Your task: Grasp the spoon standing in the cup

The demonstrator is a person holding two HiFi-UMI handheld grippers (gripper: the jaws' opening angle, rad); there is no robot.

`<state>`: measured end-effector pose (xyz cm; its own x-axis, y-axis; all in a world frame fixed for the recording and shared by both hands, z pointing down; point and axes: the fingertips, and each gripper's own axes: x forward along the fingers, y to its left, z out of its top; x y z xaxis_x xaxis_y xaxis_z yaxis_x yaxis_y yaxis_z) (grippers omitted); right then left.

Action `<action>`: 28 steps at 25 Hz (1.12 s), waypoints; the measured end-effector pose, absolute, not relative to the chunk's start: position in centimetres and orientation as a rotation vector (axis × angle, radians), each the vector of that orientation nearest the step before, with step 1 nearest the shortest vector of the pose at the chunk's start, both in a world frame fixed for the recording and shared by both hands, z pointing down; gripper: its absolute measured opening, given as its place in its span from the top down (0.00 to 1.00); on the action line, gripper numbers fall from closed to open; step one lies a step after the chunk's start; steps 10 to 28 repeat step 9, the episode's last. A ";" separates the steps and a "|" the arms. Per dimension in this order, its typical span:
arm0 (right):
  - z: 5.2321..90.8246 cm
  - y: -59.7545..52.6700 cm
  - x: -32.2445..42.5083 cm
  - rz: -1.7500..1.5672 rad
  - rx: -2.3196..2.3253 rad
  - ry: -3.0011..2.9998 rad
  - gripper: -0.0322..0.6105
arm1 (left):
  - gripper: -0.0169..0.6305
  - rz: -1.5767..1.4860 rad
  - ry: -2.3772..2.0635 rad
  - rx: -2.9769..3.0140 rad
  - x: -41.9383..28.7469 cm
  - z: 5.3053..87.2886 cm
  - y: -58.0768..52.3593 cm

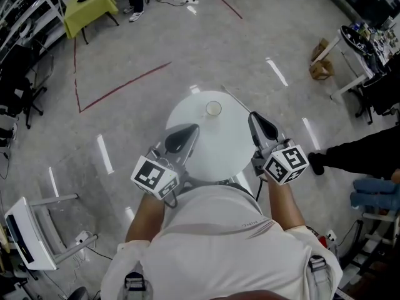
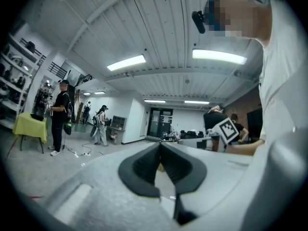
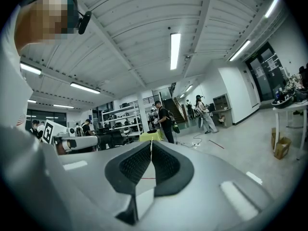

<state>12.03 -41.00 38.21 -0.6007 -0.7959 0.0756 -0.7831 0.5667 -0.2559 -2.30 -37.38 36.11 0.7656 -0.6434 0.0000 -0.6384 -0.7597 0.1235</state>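
The cup [image 1: 213, 109] stands on the round white bench [image 1: 206, 158]. It is a little way ahead of both sets of jaws. It sits more in front of the left ones and off to the left of the right ones, and it touches neither. From above the cup is only a small pale ring, and I cannot pick out the spoon in it.

The left gripper [image 1: 194, 129] is over the near left part of the bench. Its jaws are closed, tip against tip, with nothing in them. The right gripper [image 1: 253, 115] is over the right edge of the bench. Its jaws are closed too and hold nothing.

Behind the jaws, each gripper has a black and white marker cube [image 1: 155, 175]. Far ahead of the left jaws, a yellow-green table [image 1: 92, 5] stands on the grey floor beside some red lines [image 1: 122, 86]. Far ahead of the right jaws, a few people [image 3: 166, 124] stand in the room.
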 end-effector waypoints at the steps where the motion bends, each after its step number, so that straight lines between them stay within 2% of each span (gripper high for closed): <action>1: 38.4 -41.2 12.0 -0.415 -1.379 2.739 0.94 | 0.97 -0.065 -1.034 2.843 -2.3 36.1 -37.5; 28: 39.0 -41.7 11.3 -0.425 -1.356 2.766 0.94 | 0.97 -0.070 -1.056 2.830 -2.9 36.0 -38.3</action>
